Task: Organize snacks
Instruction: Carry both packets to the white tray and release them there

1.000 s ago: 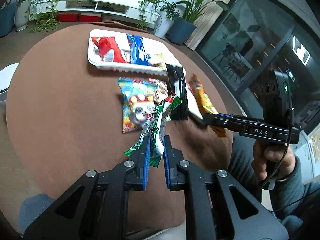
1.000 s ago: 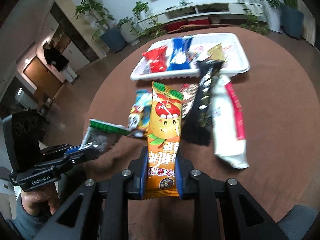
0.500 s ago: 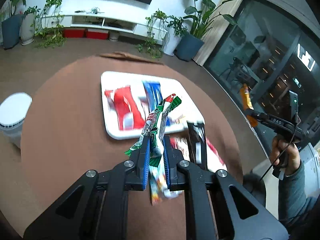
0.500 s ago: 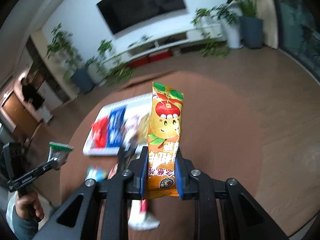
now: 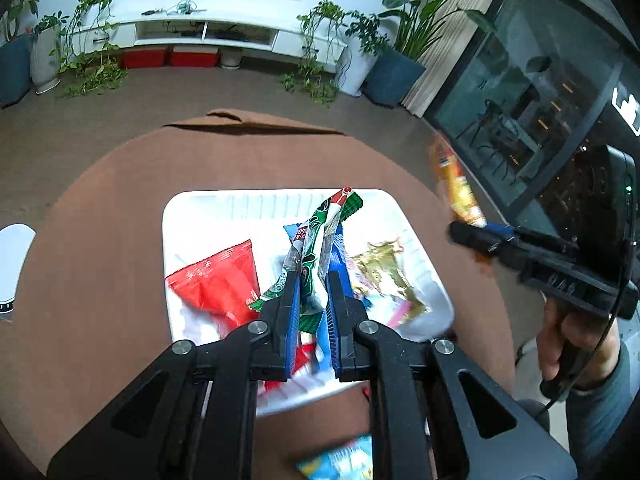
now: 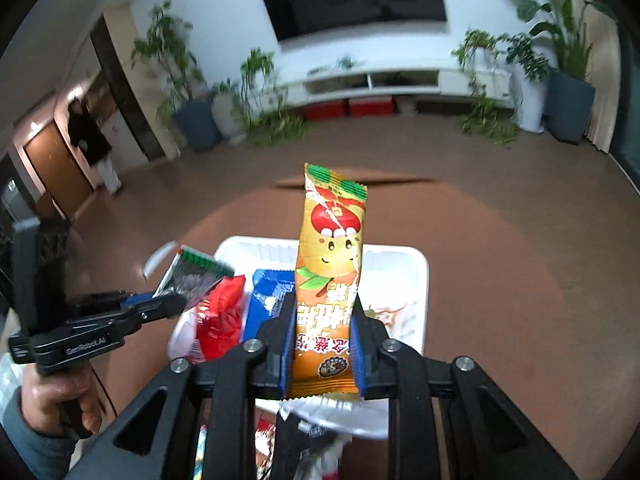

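My left gripper [image 5: 313,280] is shut on a green snack packet [image 5: 320,240] and holds it above the white tray [image 5: 180,216] on the round brown table. The tray holds a red packet [image 5: 220,280], a blue packet [image 5: 340,256] and a gold-and-pink packet [image 5: 384,276]. My right gripper [image 6: 324,304] is shut on an orange snack packet [image 6: 332,256], also held over the tray [image 6: 416,280]. The right gripper [image 5: 460,230] shows at the tray's right side in the left view; the left gripper [image 6: 176,302] shows at the tray's left in the right view.
More snack packets lie on the table nearer me: a light blue one [image 5: 340,460] and a white one [image 6: 320,404] under the tray's near edge. A white round stool [image 5: 12,256] stands left of the table. Plants and a TV cabinet line the far wall.
Both grippers have lifted their packets off the table and carried them forward, from over the loose snacks to over the white tray. Both stay shut.
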The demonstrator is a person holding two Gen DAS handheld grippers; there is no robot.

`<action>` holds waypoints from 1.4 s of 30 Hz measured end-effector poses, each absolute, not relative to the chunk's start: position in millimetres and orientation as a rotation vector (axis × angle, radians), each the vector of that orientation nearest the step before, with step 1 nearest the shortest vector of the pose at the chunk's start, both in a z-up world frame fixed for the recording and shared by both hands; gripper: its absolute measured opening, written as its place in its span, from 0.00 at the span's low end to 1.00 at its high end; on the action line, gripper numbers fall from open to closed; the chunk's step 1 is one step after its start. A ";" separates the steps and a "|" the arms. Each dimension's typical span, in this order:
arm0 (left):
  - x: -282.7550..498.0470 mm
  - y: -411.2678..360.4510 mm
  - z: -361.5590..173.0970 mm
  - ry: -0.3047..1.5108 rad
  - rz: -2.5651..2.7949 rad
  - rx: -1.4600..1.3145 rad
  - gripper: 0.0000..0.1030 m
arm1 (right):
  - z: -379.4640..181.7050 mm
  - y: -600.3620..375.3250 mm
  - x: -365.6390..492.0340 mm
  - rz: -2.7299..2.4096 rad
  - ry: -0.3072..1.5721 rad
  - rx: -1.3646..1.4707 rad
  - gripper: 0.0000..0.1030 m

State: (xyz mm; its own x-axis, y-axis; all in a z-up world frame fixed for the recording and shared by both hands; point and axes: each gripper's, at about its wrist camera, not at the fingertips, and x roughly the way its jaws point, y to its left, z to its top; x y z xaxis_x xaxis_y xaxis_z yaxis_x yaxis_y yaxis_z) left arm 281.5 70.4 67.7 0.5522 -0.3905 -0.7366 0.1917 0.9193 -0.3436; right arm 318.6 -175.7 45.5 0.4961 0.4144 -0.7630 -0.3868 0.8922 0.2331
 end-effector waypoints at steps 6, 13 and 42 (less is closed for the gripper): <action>300.4 59.3 43.4 0.957 -0.312 -0.212 0.11 | 6.1 -152.4 337.5 0.464 1.036 -0.042 0.24; 305.9 41.9 21.0 0.988 -0.289 -0.164 0.11 | -16.2 -142.4 343.9 0.453 1.112 -0.074 0.24; 321.5 26.7 -3.1 1.007 -0.253 -0.159 0.16 | -17.5 -141.7 330.1 0.476 1.074 -0.099 0.48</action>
State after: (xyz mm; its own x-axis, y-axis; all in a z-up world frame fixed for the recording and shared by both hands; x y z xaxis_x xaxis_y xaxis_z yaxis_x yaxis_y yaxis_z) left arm 321.5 26.7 -3.1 0.5089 -0.2818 -0.8134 0.1359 0.9594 -0.2473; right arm 330.1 -141.7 -17.5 0.3867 0.3260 -0.8627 -0.4204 0.8949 0.1497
